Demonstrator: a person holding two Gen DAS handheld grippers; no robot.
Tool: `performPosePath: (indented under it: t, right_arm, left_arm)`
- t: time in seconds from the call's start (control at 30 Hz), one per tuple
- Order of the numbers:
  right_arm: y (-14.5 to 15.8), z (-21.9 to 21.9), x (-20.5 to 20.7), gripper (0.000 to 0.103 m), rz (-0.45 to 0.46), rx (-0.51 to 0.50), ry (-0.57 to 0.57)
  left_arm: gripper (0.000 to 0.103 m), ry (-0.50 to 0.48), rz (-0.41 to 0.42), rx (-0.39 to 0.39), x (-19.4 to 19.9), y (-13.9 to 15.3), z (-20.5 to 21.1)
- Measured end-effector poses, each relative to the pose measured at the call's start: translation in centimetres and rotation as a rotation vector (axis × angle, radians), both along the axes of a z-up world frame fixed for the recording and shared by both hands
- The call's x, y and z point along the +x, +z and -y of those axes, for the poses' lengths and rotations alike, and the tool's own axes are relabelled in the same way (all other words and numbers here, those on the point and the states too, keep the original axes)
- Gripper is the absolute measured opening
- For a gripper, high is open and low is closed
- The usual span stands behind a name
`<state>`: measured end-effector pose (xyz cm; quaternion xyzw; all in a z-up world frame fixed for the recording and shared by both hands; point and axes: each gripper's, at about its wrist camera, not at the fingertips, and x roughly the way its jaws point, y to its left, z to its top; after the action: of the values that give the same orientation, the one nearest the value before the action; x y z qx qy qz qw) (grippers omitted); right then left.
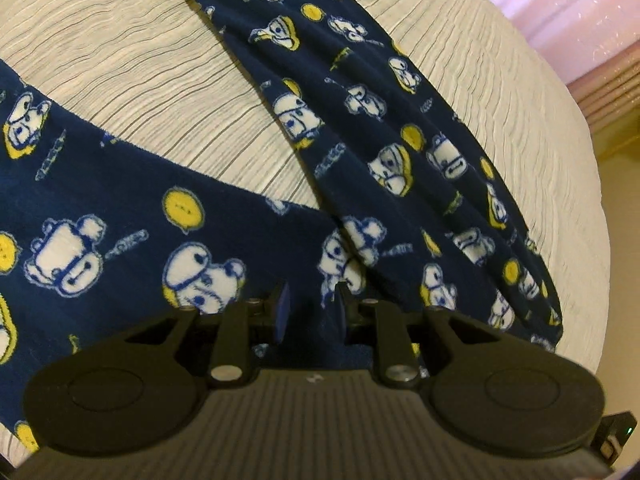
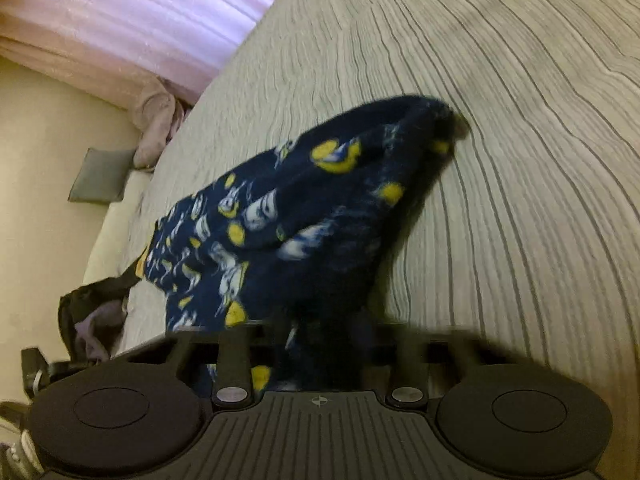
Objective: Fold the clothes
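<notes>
1. The navy printed pyjama trousers (image 1: 360,128) lie spread on the striped bedspread (image 1: 160,80)
2. The left gripper (image 1: 310,308) is clenched on fabric near where the legs meet
3. The right gripper (image 2: 320,332) (blurred) grips a bunched, lifted fold of them (image 2: 304,208) above the bedspread
</notes>
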<state>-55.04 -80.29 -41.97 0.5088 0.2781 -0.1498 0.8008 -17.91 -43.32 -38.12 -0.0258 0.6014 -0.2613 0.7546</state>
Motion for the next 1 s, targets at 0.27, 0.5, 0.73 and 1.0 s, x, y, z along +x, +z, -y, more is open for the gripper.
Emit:
performPosePath:
  t: [0.27,0.5,0.73,1.0]
  right_arm:
    - [-0.6,-0.2,-1.8,0.008,0.005,-0.002,-0.254]
    - [0.5,-0.6,-2.6,0.044,-0.058,0.009,-0.246]
    - [3.3,-6.6,-11.2,0.044,-0.117,0.156,-0.346]
    - [0.8,-12.8,-10.9,0.065,-0.019,0.345,-0.454]
  left_arm:
    - [0.019,0.021,-0.010,-0.004,-0.3,-0.5,-1.4]
    - [0.019,0.007,-0.013,0.022,-1.1,-0.9,-2.5]
    - [0.019,0.013,-0.024,0.032,-1.6,-0.8,-4.2]
    - [0.019,-0.021,-0.060,0.015,-2.7,-1.6,-4.2]
